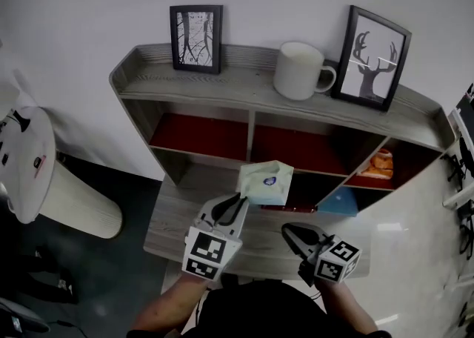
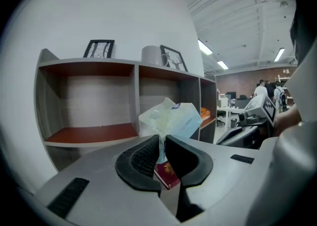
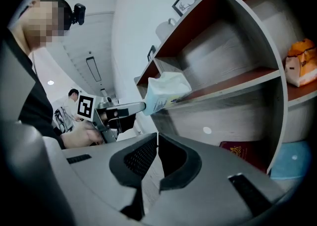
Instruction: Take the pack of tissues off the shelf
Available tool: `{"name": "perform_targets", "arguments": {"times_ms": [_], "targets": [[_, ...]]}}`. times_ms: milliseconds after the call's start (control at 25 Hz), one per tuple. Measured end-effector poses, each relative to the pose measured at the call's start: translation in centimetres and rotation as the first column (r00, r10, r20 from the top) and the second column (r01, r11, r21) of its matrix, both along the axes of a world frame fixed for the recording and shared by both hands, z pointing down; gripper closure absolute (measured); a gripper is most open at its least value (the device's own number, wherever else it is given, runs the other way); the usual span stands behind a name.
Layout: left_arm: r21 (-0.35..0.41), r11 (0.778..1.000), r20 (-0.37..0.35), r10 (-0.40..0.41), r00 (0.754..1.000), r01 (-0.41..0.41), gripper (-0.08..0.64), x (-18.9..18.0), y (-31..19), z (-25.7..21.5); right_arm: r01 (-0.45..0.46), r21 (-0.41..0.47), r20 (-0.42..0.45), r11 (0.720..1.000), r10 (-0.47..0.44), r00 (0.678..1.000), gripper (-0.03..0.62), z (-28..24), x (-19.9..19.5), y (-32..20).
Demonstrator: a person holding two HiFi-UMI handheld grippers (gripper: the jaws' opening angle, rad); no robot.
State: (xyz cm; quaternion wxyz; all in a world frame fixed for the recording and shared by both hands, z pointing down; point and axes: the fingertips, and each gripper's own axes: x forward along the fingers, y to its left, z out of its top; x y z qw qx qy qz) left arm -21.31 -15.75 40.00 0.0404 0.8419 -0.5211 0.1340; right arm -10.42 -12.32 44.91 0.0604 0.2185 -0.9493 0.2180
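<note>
view from above the grey wooden shelf unit (image 1: 244,90) with red-backed compartments, seen at 1 moment.

(1) your left gripper (image 1: 238,203) is clenching its 2 jaws on the lower edge of the pale blue-green soft plastic pack of tissues (image 1: 266,183). the left gripper view is showing the wrapper pinched between the ribbed pads.

(2) the pack is hanging in the air in front of the middle compartments, above the shelf's lower ledge, and is touching no board as far as the views show.

(3) your right gripper (image 1: 298,234) is hovering just beside, over the lower ledge. its jaws are pressing together on nothing.

(4) a dark red booklet (image 3: 243,151) is lying on the ledge under the pack. an orange packet (image 1: 381,164) is sitting in the right compartment, and a white ceramic mug (image 1: 298,70) is standing on top.

progress: the lift-out is looking done, since the pack appears clear of its compartment. what is remaining, by this reading, is drawing it fully away from the shelf front.
</note>
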Motion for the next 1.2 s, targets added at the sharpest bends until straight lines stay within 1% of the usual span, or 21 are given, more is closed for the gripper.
{"name": "perform_targets", "arguments": {"times_ms": [160, 400, 560, 920, 1080, 1200], "targets": [[-0.033, 0.999, -0.016, -0.037, 0.999, 0.037, 0.509, -1.8, 1.7, 1.9, 0.010, 0.009, -0.005, 1.000, -0.010, 1.000, 0.574, -0.2, -1.2, 0.2], [-0.074, 0.995, -0.021, -0.074, 0.997, 0.072, 0.509, -3.9, 3.2, 4.7, 0.022, -0.004, -0.017, 1.000, -0.022, 1.000, 0.574, 0.7, -2.9, 1.4], [-0.108, 0.990, -0.016, -0.091, 0.996, 0.089, 0.509, -5.3, 4.0, 6.9, 0.012, -0.011, -0.020, 1.000, -0.012, 1.000, 0.574, 1.1, -3.6, 2.0], [-0.134, 0.987, 0.000, -0.090, 0.996, 0.089, 0.509, -7.4, 5.1, 11.5, -0.002, -0.014, -0.042, 1.000, 0.002, 0.999, 0.574, 2.3, -5.5, 3.3], [-0.154, 0.983, 0.039, -0.094, 0.995, 0.099, 0.509, -8.3, 5.1, 14.3, 0.001, -0.020, -0.044, 1.000, -0.002, 0.999, 0.574, 2.5, -6.6, 3.6], [-0.193, 0.977, 0.057, -0.086, 0.995, 0.095, 0.509, -8.8, 4.9, 17.1, 0.011, -0.034, -0.058, 0.999, -0.013, 0.998, 0.574, 3.0, -7.1, 4.1]]}}
